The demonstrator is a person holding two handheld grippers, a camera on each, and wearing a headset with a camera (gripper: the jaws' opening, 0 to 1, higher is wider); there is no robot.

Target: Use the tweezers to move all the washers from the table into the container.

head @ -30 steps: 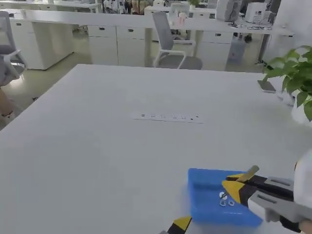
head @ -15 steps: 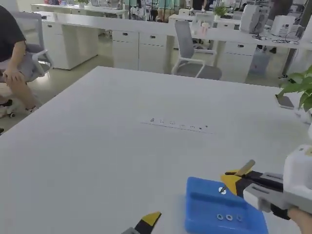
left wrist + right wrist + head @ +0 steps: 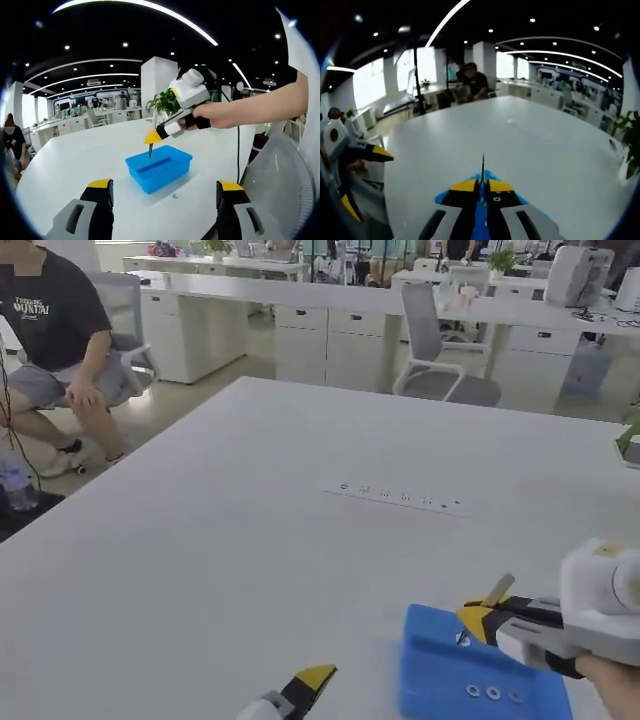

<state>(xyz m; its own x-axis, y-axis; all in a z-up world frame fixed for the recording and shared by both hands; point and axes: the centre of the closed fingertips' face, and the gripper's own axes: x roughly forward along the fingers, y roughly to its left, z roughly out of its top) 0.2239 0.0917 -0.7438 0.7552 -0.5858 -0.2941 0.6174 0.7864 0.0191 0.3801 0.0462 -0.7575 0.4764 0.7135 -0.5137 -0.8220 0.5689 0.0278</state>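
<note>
Though cut off below, the container (image 3: 432, 675) holds small washers (image 3: 493, 693).

Open-plan office: rows of white desks (image 3: 330, 300), swivel chairs (image 3: 440, 350), drawer cabinets (image 3: 300, 340), ceiling strip lights (image 3: 100, 77).

3 washers (image 3: 492, 694) in 1 blue container (image 3: 432, 680), 1 washer (image 3: 462, 640) at tweezers (image 3: 497, 591) tip, 1 washer (image 3: 175, 196) on table (image 3: 250, 540)

The tabletop (image 3: 250, 570) is overlooked from the head view; the blue container (image 3: 430, 665) is shared with both low, near gripper views.
</note>
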